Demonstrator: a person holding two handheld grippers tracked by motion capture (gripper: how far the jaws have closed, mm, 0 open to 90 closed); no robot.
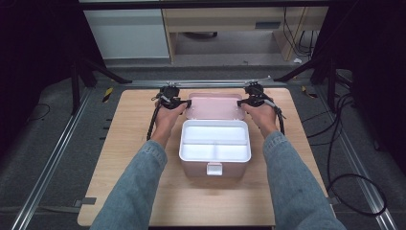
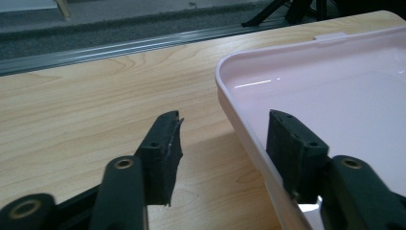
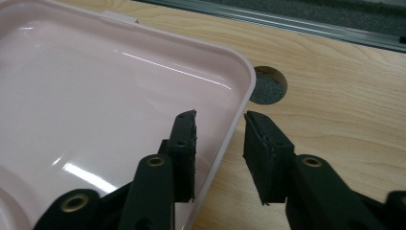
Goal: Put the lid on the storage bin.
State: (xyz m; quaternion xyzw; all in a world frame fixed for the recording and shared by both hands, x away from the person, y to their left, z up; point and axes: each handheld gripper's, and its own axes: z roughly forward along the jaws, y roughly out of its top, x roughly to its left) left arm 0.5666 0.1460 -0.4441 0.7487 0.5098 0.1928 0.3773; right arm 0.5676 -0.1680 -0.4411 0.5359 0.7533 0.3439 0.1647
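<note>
left gripper (image 2: 224, 139): jaws apart astride lid (image 2: 335, 91) rim | right gripper (image 3: 219, 139): same, opposite rim | lid's far side cut off

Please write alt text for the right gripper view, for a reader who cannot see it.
The right hand-held gripper straddles the rim of an open pink lid, one jaw inside, one outside, not yet pressing. Beyond lies a wooden table with a round hole.
</note>
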